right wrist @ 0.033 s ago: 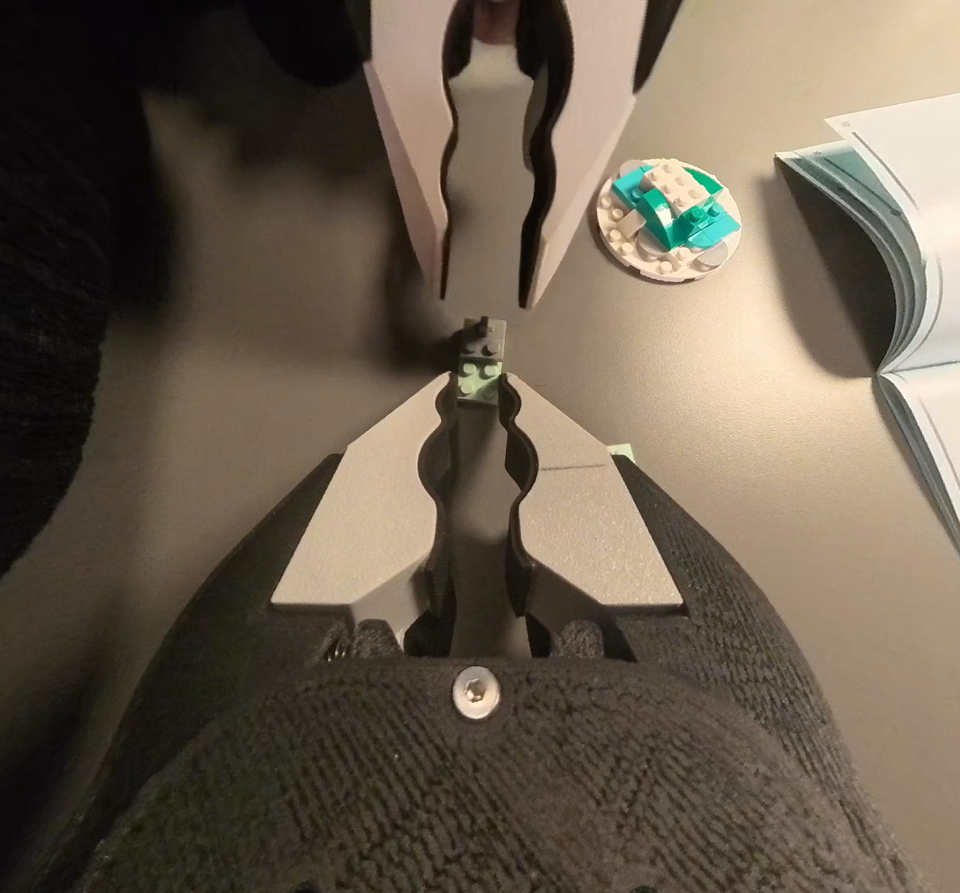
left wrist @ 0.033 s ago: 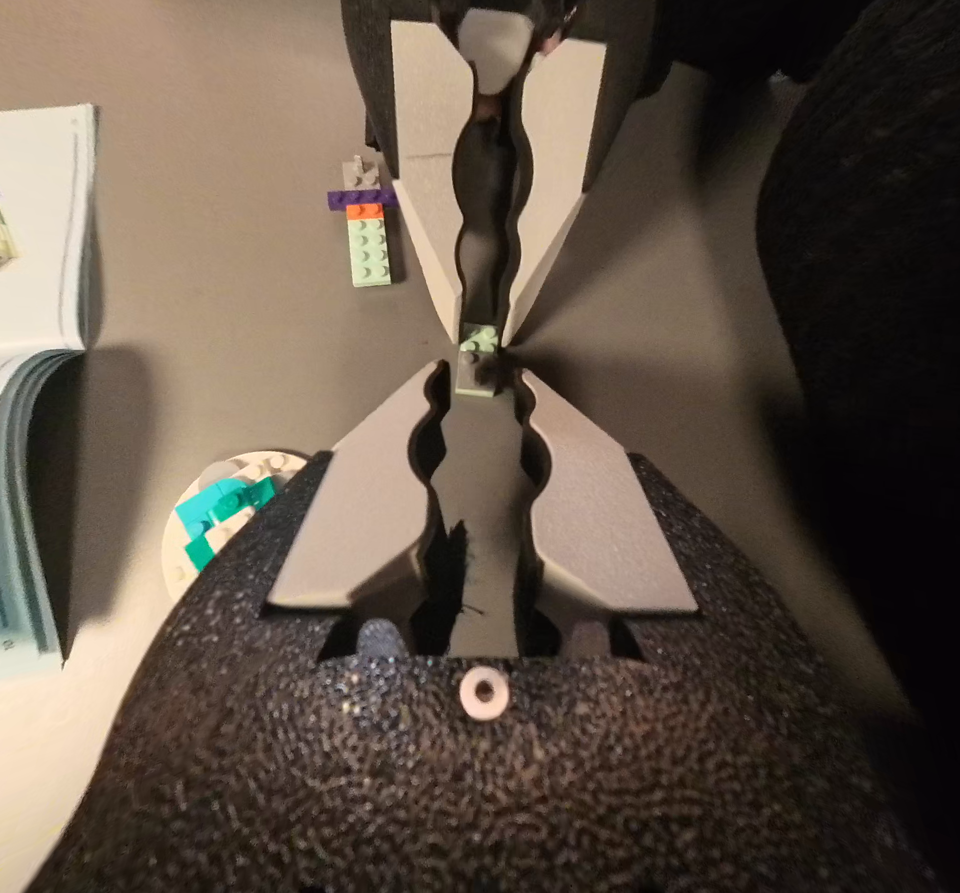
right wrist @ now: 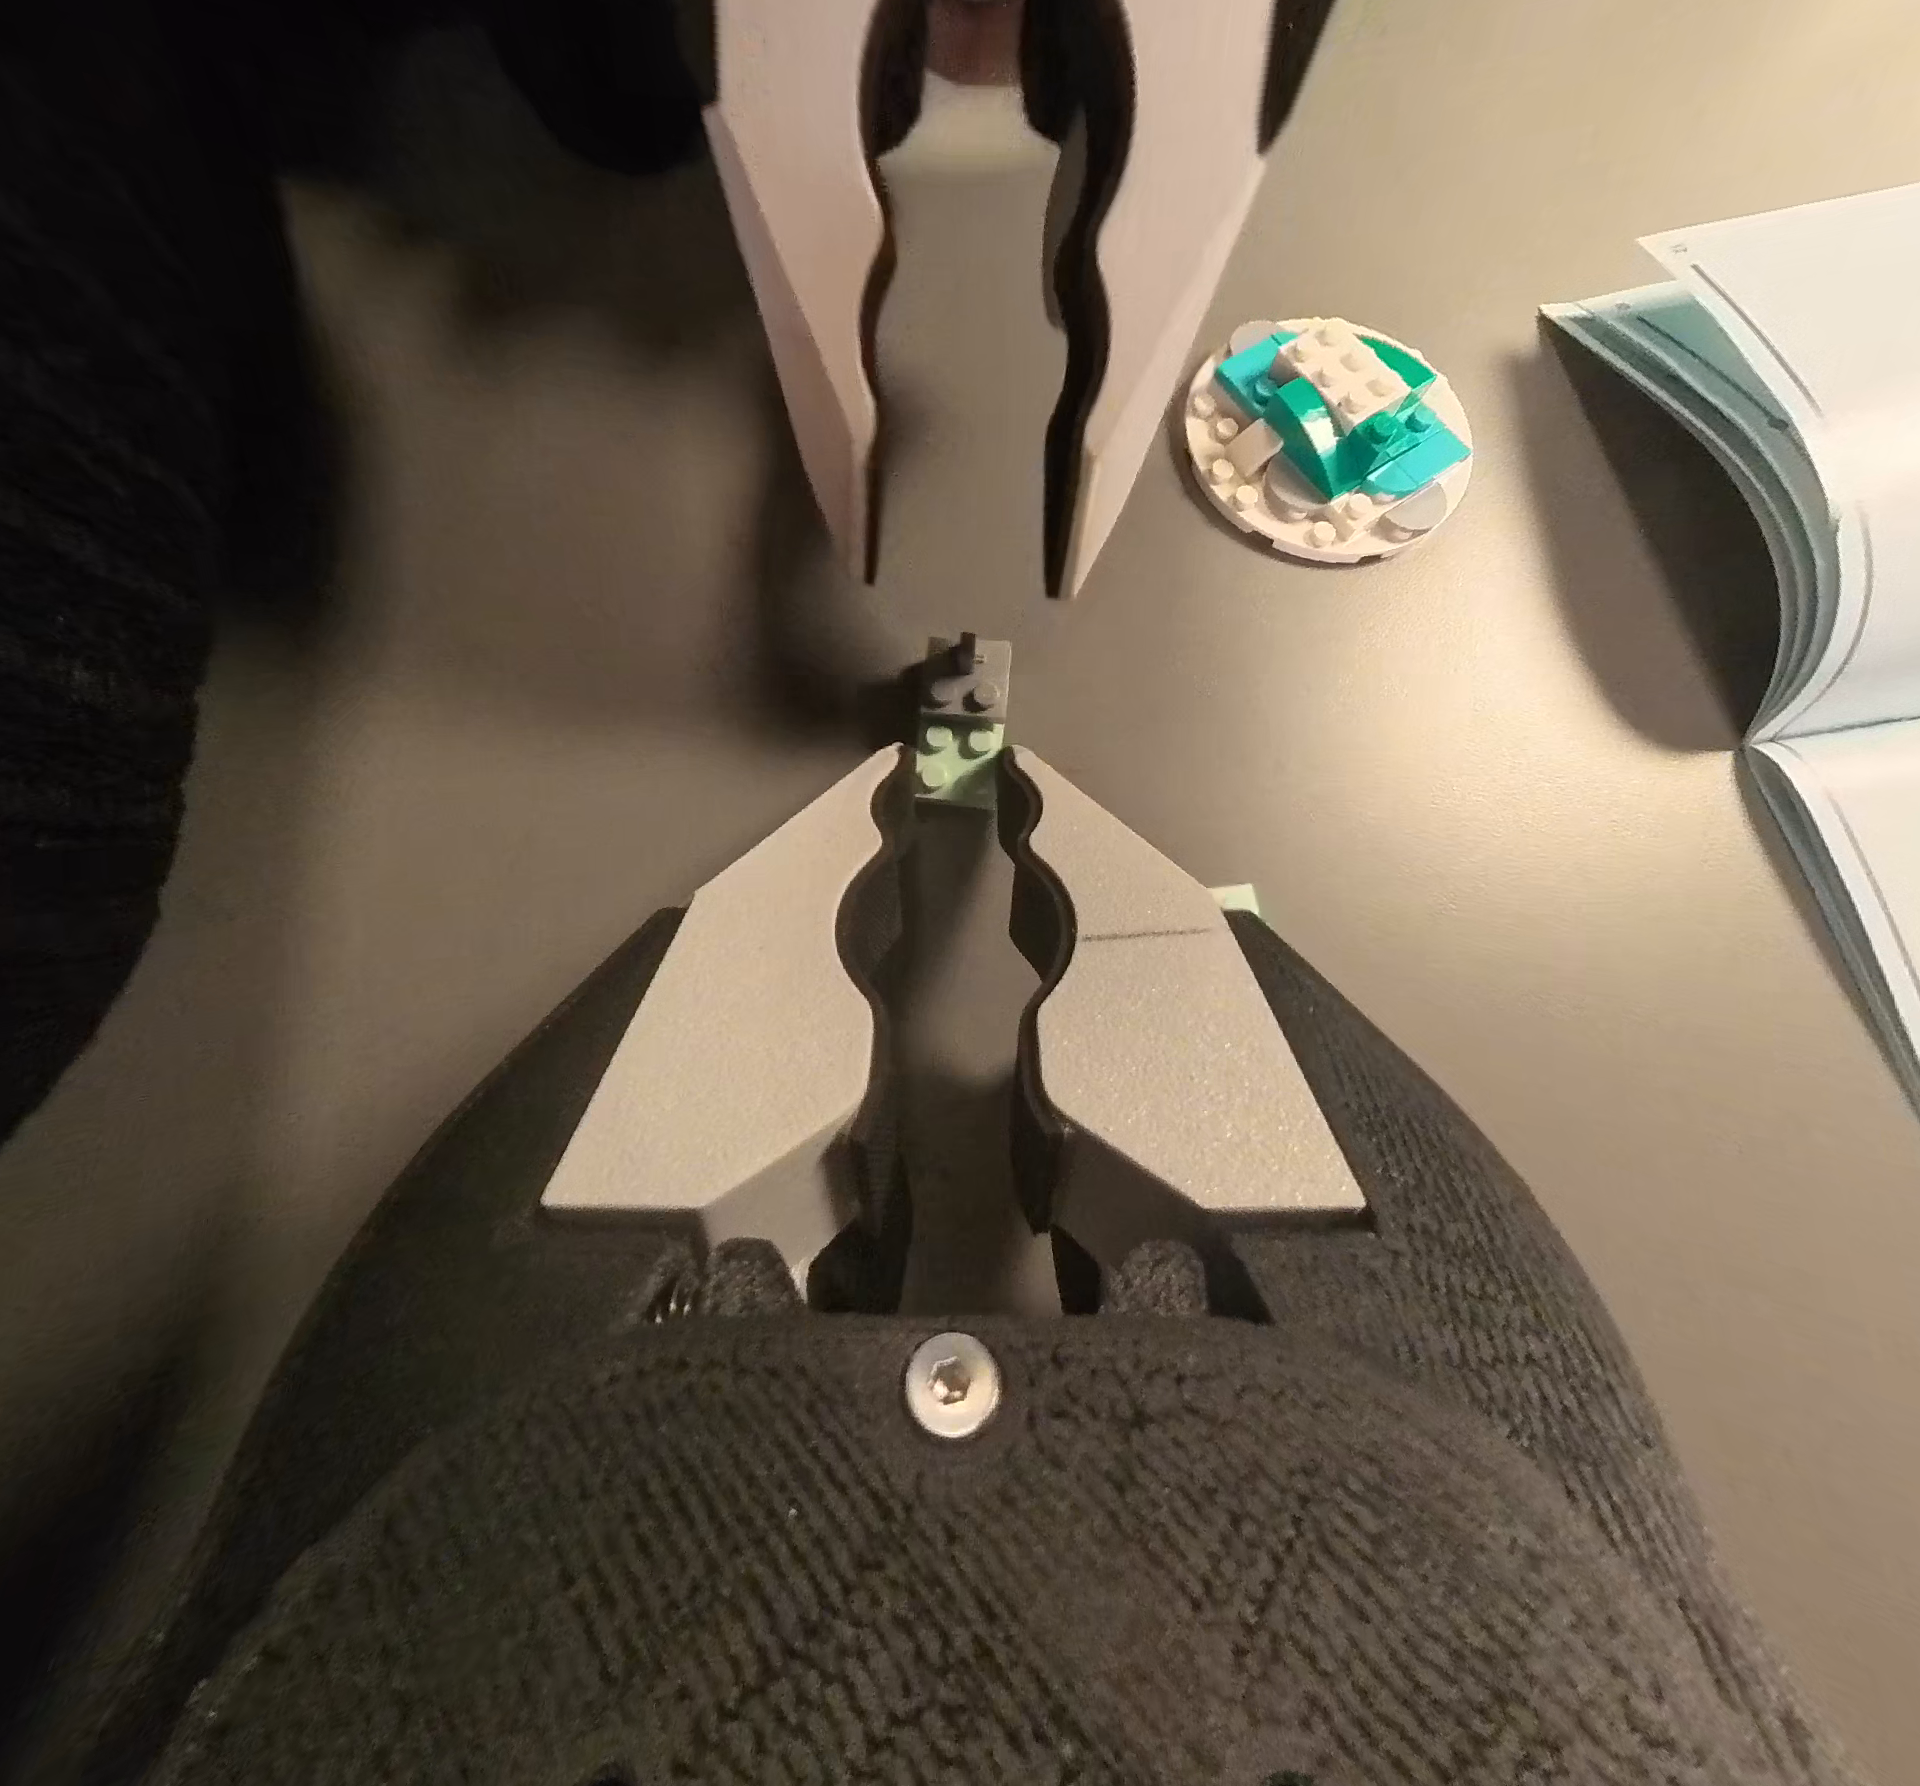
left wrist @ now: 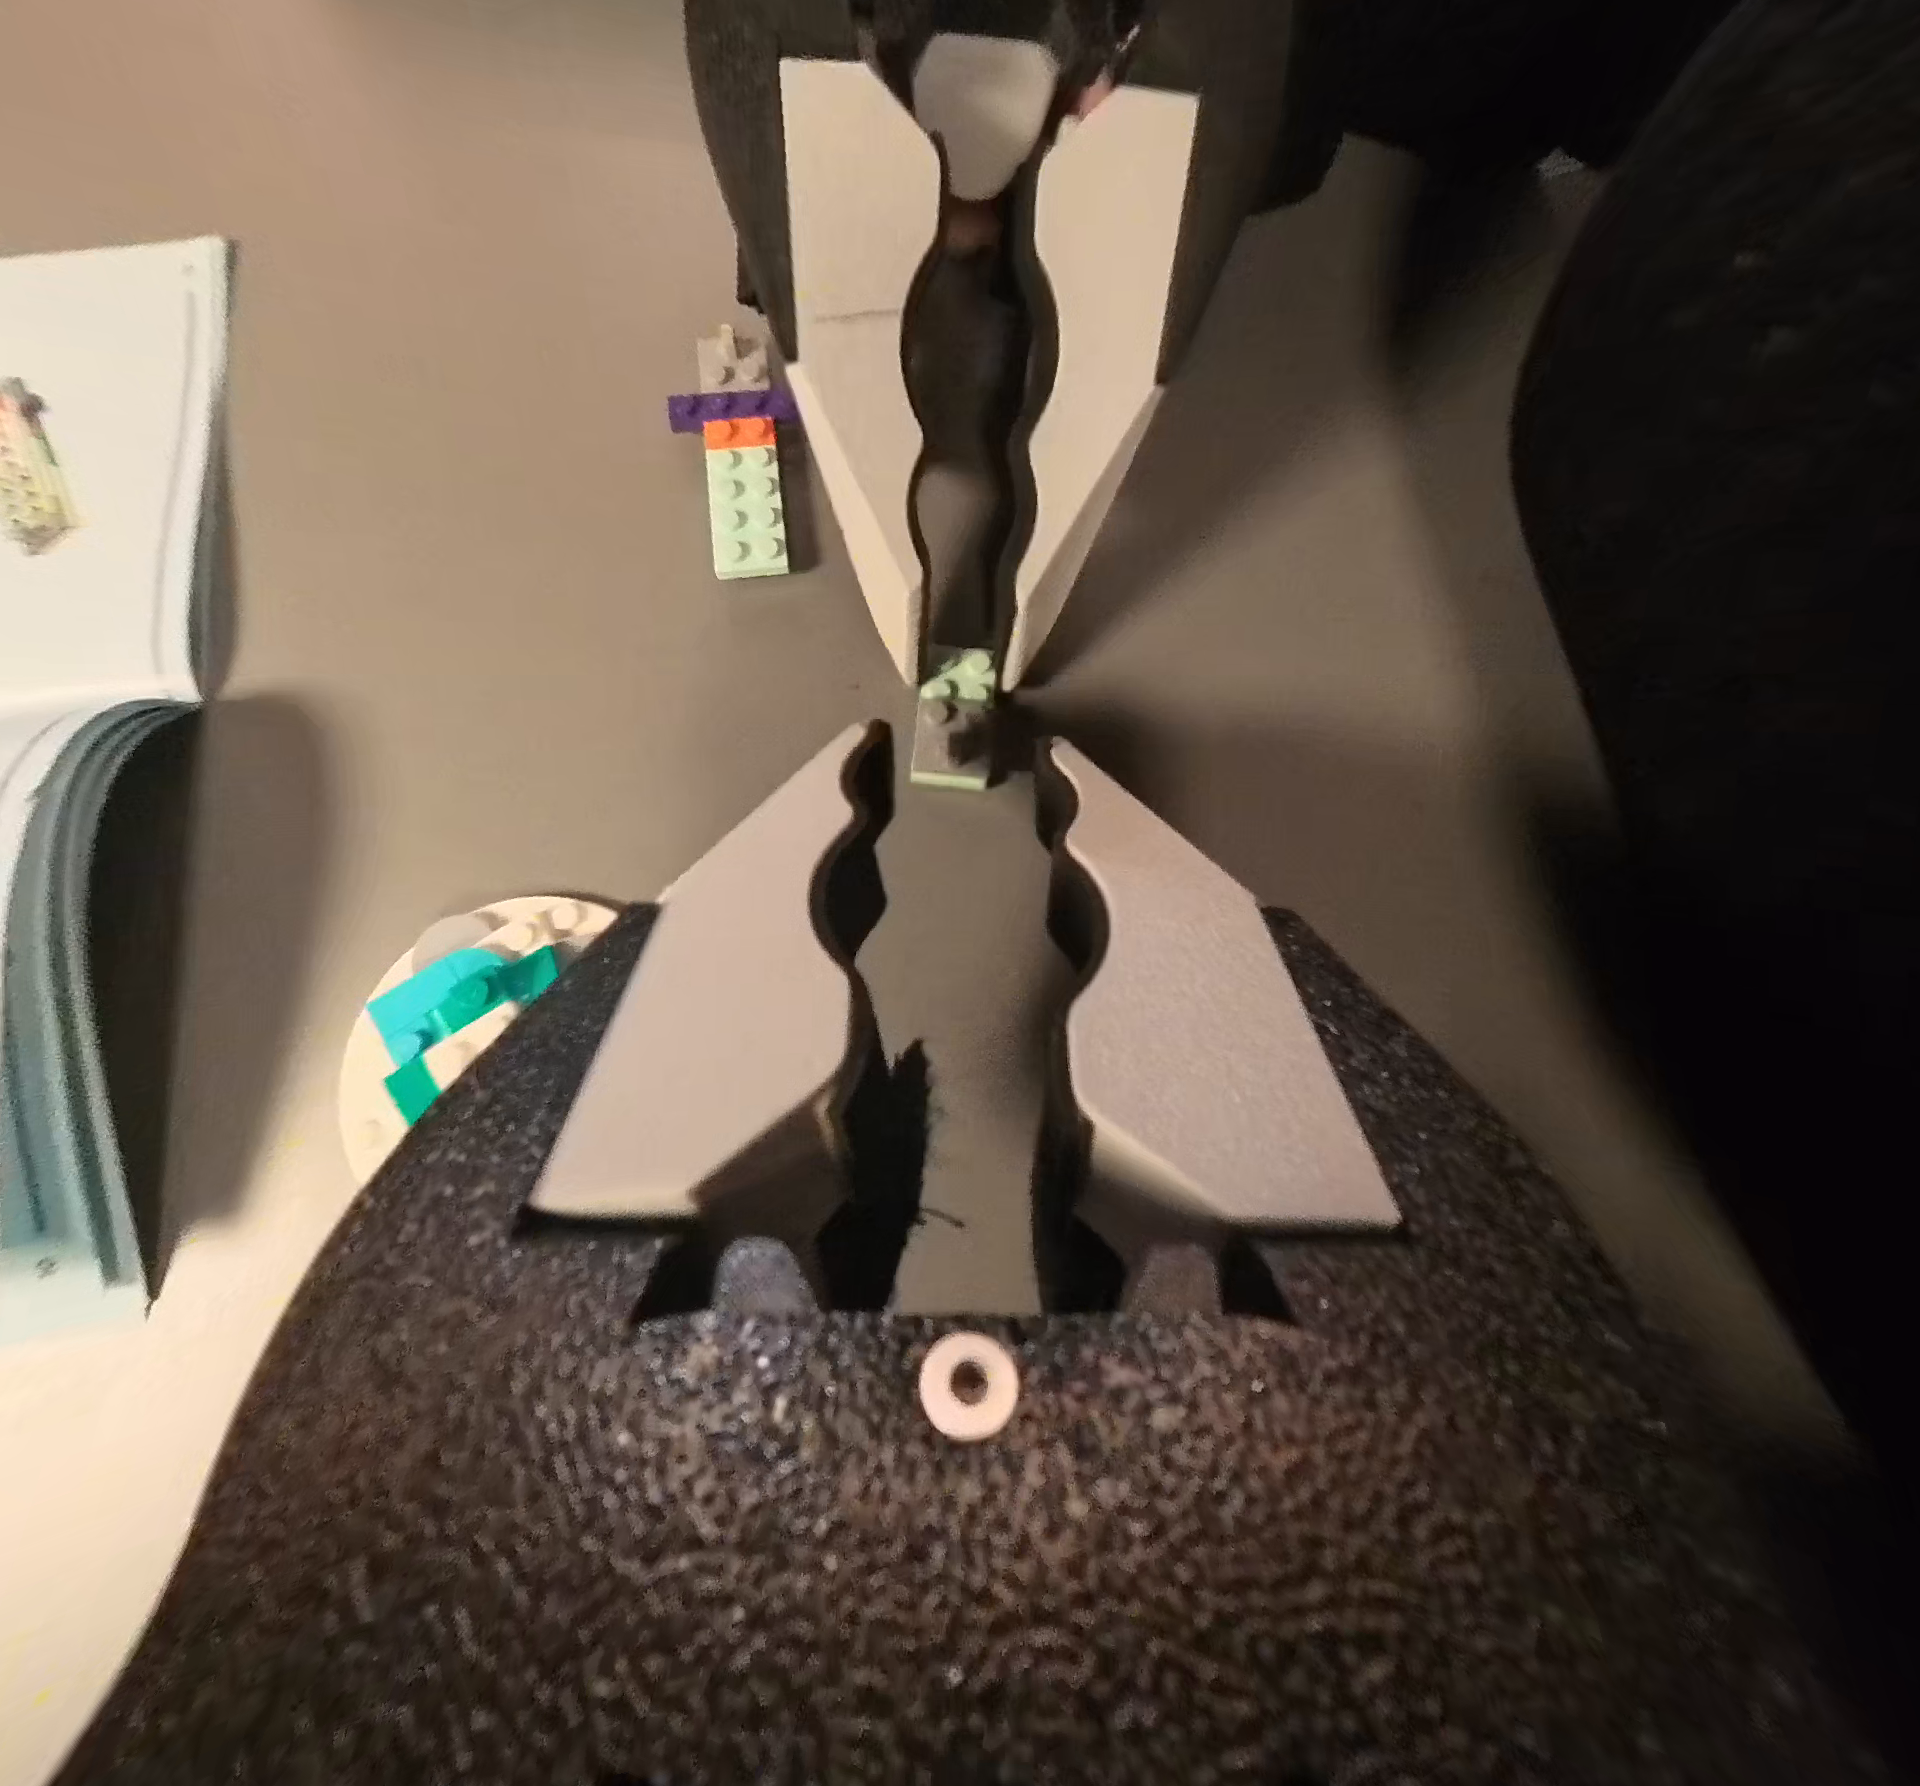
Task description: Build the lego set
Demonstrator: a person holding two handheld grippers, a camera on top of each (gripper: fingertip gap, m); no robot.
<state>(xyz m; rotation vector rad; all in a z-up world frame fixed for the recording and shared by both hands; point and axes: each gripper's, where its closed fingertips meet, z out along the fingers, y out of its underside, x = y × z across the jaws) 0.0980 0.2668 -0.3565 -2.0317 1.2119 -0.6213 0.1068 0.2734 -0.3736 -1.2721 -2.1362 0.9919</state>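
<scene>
My right gripper (right wrist: 956, 765) is shut on a small lego assembly (right wrist: 961, 728): a light green plate with a dark grey piece on its far end. It holds it just above the grey table. My left gripper (right wrist: 964, 583) faces it head-on, open and empty, its tips a short gap from the grey end. In the left wrist view, my left gripper (left wrist: 964, 749) has its fingers on either side of the assembly's (left wrist: 951, 739) near end without touching it. The right gripper (left wrist: 961, 676) comes in from the top.
A round white plate with a teal build (right wrist: 1330, 427) lies on the table, also in the left wrist view (left wrist: 468, 998). An open instruction booklet (right wrist: 1818, 489) lies beyond it. A green, orange, purple and grey assembly (left wrist: 743, 489) lies flat. A dark sleeve (left wrist: 1714, 593) fills one side. My left and right fingertips are right by each other.
</scene>
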